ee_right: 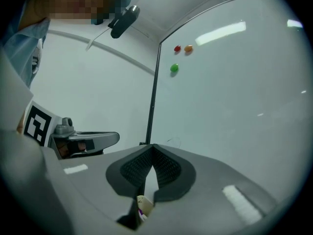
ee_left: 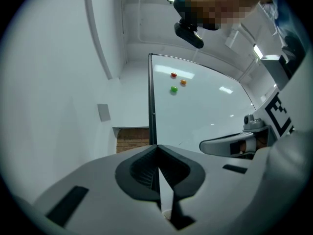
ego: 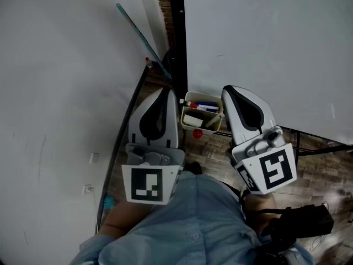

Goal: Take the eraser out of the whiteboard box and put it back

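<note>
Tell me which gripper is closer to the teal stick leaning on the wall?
Left. In the head view the left gripper sits just below the teal stick; the right gripper is further right, beyond the whiteboard box.

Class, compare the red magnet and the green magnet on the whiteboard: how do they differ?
The red magnet is red, the green magnet green. The red magnet sits higher, close beside an orange magnet; the green magnet sits lower, on its own. Both are small, round and stuck to the whiteboard.
</note>
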`<state>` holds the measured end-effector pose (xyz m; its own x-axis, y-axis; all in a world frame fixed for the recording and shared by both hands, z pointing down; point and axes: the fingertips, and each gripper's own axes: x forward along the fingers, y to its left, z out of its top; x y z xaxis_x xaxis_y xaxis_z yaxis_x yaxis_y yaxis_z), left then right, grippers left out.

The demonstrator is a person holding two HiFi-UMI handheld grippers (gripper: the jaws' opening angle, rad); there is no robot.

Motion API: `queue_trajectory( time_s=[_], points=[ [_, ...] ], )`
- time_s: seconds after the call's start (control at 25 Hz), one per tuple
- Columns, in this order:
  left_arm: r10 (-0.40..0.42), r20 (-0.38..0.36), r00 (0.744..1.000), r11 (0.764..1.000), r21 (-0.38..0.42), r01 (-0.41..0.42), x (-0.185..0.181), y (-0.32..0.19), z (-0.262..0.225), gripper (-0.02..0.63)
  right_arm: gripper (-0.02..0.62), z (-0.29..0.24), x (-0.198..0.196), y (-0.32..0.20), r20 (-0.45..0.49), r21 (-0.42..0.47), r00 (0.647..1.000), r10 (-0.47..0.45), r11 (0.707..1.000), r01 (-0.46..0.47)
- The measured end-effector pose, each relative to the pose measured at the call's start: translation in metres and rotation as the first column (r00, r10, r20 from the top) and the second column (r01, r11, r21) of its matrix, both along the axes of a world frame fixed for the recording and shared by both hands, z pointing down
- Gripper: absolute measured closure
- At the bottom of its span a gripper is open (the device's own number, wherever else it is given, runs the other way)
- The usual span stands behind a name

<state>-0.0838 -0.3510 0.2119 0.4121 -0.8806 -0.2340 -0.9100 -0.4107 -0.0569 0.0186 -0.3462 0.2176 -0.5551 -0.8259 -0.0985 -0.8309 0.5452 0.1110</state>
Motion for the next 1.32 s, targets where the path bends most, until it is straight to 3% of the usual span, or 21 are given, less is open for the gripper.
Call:
queue_trajectory(
  time_s=[1.32],
  points=[
    [0.002, 0.013, 1.000, 1.000, 0.000, -0.002, 0.0085, 0.0018, 0.0005, 0.601, 0.595, -0.0037, 0.0042, -0.0001, 0.020, 0.013, 1.000, -0.012, 1.000, 0.011]
  ],
)
